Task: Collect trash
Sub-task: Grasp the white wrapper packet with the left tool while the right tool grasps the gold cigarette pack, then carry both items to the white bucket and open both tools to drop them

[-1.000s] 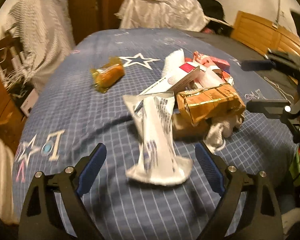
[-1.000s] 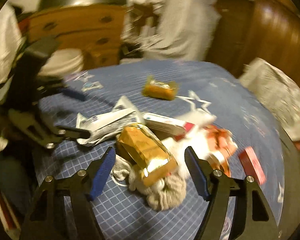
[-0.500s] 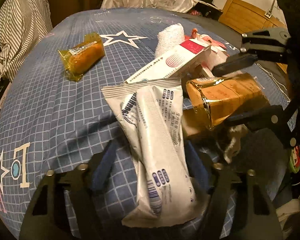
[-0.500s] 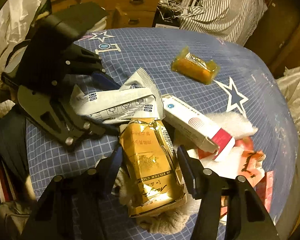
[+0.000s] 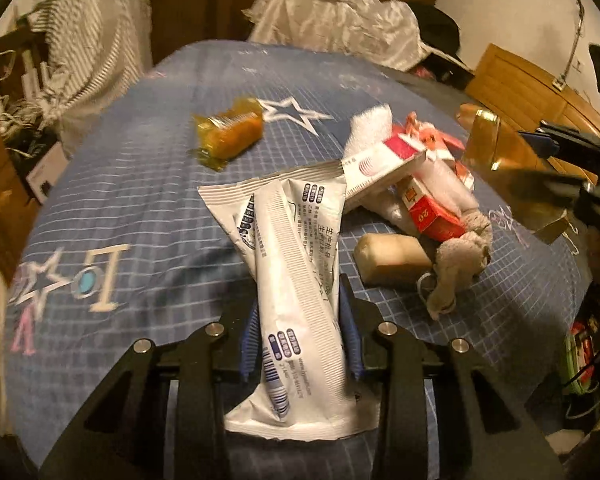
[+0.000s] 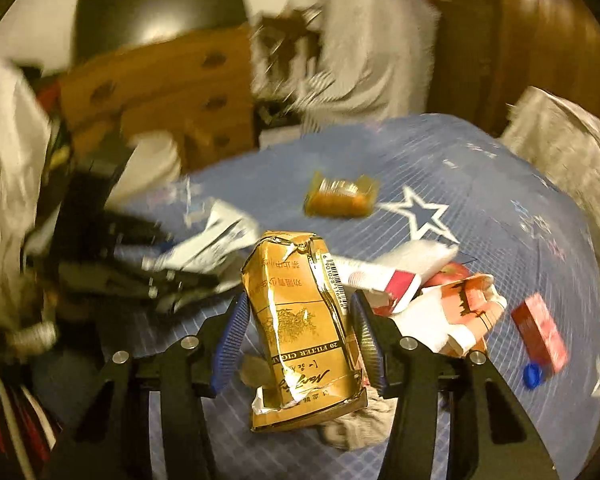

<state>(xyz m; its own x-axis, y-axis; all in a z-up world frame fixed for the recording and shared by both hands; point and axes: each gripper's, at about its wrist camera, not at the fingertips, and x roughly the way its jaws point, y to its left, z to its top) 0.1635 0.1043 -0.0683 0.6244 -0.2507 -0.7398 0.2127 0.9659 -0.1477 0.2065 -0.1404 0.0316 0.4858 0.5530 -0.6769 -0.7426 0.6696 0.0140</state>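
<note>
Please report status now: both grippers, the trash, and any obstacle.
Left gripper shut on white wrapper. Right gripper shut on gold pack. More trash on bed: orange packet, red box. No obstacle seen.

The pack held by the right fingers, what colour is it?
Gold, with dark lettering; the pack shows best in the right wrist view.

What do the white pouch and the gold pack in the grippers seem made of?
White printed pouch in the left gripper: probably matte plastic film, with crimped end seals. Gold cigarette carton wrapper in the right gripper: likely glossy foil-coated paper, showing white torn edges and creases.
</note>
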